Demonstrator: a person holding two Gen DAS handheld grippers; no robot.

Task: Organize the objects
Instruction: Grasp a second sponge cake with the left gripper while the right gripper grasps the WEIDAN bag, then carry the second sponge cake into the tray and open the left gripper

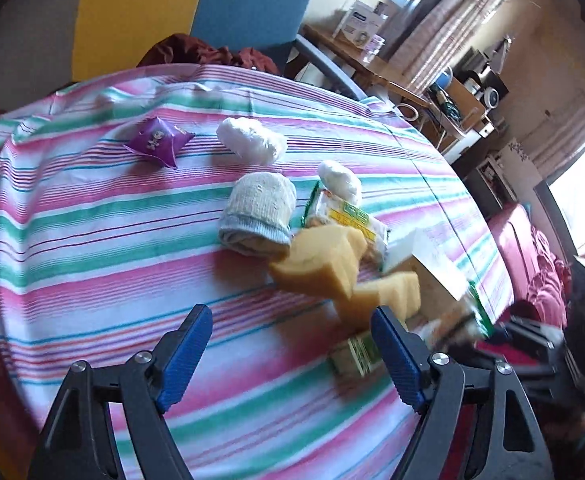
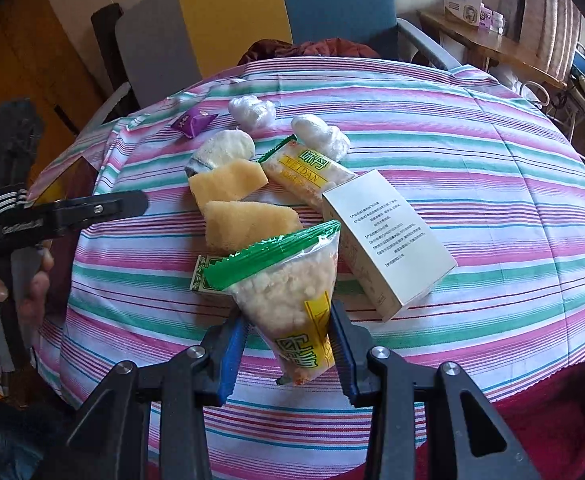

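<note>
My right gripper [image 2: 288, 320] is shut on a clear snack packet [image 2: 288, 288] with a green seal, tilted above the striped tablecloth [image 2: 492, 160]. Beneath it lie a small green box [image 2: 206, 276], a white carton [image 2: 388, 240], two yellow sponges [image 2: 248, 222], a second snack packet [image 2: 304, 172], a rolled sock [image 2: 220, 150], two white plastic wads [image 2: 320, 132] and a purple sachet [image 2: 192, 122]. My left gripper [image 1: 290, 320] hangs open over bare cloth, left of the sponges [image 1: 320, 260] and the green box [image 1: 352, 354], with nothing between its pads.
A chair [image 2: 232, 8] with a grey, yellow and blue back stands behind the round table, with dark red cloth [image 2: 312, 46] on its seat. A wooden shelf [image 2: 484, 40] with boxes is at the back right. A red sofa [image 1: 524, 248] lies beyond the table's right edge.
</note>
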